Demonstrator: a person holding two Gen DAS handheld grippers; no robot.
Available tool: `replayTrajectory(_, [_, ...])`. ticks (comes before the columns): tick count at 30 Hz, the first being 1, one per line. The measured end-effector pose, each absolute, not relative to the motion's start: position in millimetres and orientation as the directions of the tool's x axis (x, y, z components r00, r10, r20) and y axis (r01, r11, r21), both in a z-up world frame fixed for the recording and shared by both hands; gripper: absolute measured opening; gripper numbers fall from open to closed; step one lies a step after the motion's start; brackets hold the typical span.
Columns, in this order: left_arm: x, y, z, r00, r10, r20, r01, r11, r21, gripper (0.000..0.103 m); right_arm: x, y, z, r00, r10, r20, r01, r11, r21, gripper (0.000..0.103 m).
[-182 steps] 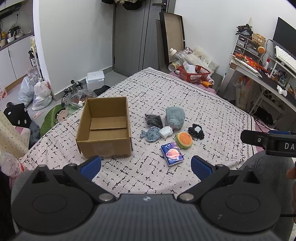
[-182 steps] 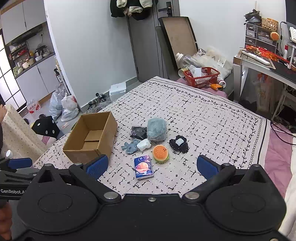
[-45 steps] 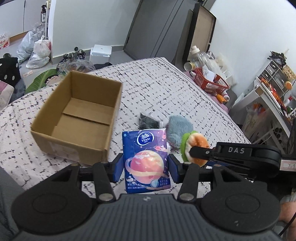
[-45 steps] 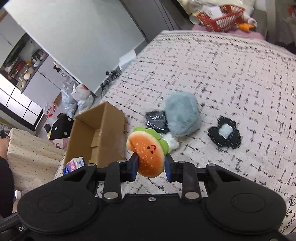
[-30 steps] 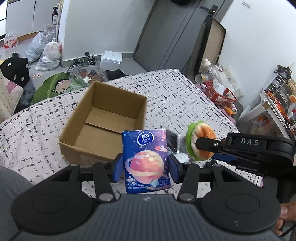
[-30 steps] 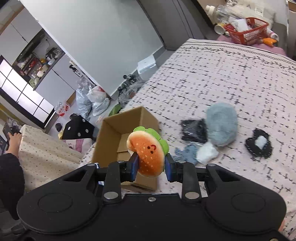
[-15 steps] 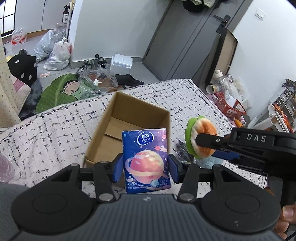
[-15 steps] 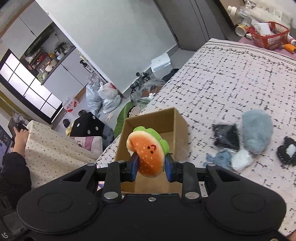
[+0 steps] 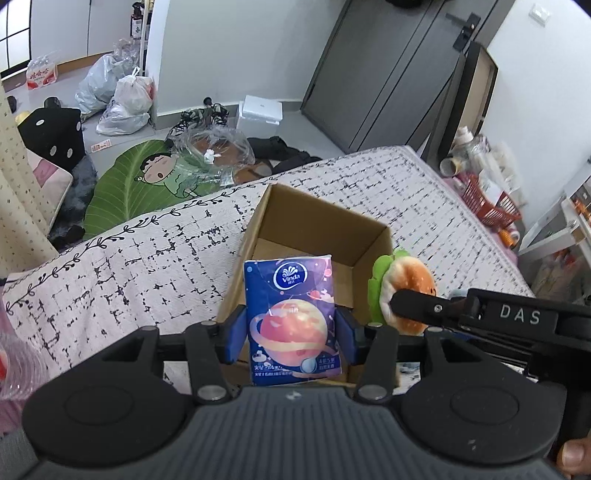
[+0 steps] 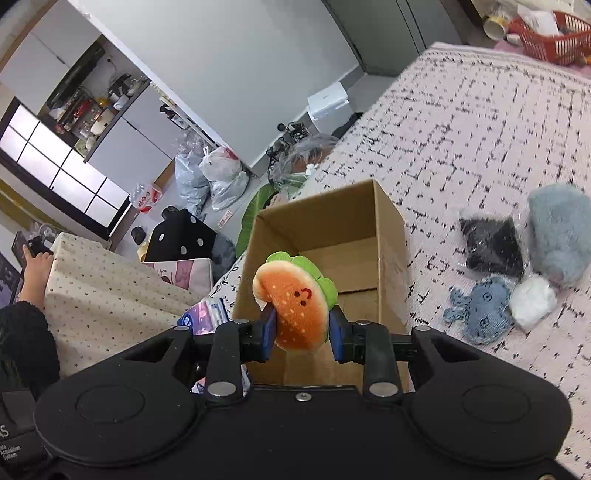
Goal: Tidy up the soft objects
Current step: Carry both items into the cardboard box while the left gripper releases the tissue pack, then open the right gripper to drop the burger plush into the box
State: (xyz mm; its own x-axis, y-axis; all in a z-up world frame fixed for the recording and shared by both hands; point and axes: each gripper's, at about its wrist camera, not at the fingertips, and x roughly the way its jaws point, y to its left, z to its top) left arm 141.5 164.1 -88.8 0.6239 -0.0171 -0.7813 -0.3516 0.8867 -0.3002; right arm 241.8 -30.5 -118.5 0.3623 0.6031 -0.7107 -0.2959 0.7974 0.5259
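Note:
My left gripper is shut on a blue tissue pack and holds it above the near edge of the open cardboard box. My right gripper is shut on a plush hamburger, held over the same box; the hamburger also shows at the box's right side in the left wrist view. On the bedspread to the right lie a grey-blue plush, a black packet, a small blue octopus toy and a white soft piece.
The box stands near the bed's left edge on the patterned bedspread. Bags, a leaf-shaped mat and clutter lie on the floor beyond. A red basket stands at the bed's far end.
Both grippers have moved toward and over the box, still holding the tissue pack and the hamburger. The box now sits right behind both held items.

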Motion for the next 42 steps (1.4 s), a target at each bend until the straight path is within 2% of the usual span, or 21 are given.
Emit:
replayTrajectory(12, [174.5,162.0,-115.7,0.538,-0.023,-0.843,-0.342,0.908,-0.243,0.05,253.8,-21.9,-134.4,0.338,0.592,-0.732,-0.273,0.806,0.526,0.029])
replayTrajectory(16, [176.3,160.9,-113.2,0.528,-0.01,-0.849,-0.327,0.92,-0.215,0.055,255.8,-22.5,-139.7,0.33,0.584,-0.742,-0.257,0.812,0.524,0.029])
replayTrajectory(23, [165.7,166.3,-100.7,0.538,0.012,-0.843,-0.356,0.91,-0.214,0.056,252.8,-20.2,-141.6,0.314,0.583,-0.749,-0.253,0.812,0.526,0.03])
replayTrajectory(26, [161.2,167.2,-94.9,0.54,0.019,-0.842,-0.361,0.908,-0.211,0.057,249.9,-19.4,-140.3,0.303,0.585,-0.753,-0.257,0.81,0.527,0.037])
replayTrajectory(29, [156.2,165.1,-89.1,0.544,0.027,-0.839,-0.358,0.911,-0.203,0.057,246.1,-21.0,-138.3,0.289,0.589,-0.755,-0.256,0.807,0.532,0.049])
replayTrajectory(32, [150.7,161.8,-83.3,0.547,0.05,-0.836,-0.367,0.912,-0.185,0.063,242.2,-27.0,-135.1,0.303,0.575,-0.76,-0.244,0.818,0.521,0.059])
replayTrajectory(36, [142.6,155.4,-76.3,0.559,0.079,-0.826,-0.371,0.914,-0.164,0.075,235.6,-38.9,-125.1,0.318,0.579,-0.751,-0.248,0.815,0.523,0.062])
replayTrajectory(42, [134.7,145.3,-64.5,0.574,0.081,-0.815,-0.363,0.917,-0.165,0.076,225.6,-56.6,-109.5,0.342,0.566,-0.75,-0.272,0.824,0.498,0.071])
